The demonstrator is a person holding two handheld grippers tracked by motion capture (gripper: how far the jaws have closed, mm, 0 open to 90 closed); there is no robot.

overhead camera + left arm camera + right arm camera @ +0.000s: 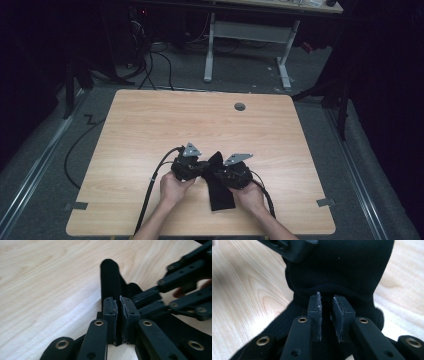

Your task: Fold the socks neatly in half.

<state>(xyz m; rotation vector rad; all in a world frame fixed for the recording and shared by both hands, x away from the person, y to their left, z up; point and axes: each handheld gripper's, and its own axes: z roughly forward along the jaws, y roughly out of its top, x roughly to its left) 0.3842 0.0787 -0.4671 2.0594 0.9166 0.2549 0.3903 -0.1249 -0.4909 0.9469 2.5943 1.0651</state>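
Observation:
A black sock (220, 194) lies near the front edge of the wooden table (200, 120), its upper end lifted between both grippers. My left gripper (204, 168) is shut on a thin fold of the sock (110, 277); its pads (110, 312) stand almost together with the fabric between them. From the right, my right gripper (218, 173) grips the bunched sock (342, 270), and dark fabric fills the narrow gap between its pads (315, 312). The two grippers meet tip to tip. The right gripper's jaws reach in at the right of the left gripper view.
A round cable hole (240, 106) sits near the table's far edge. Black cables (150, 190) trail from the grippers off the front edge. Beyond the table stand a white-legged desk (247, 30) and loose cables on the floor (155, 65).

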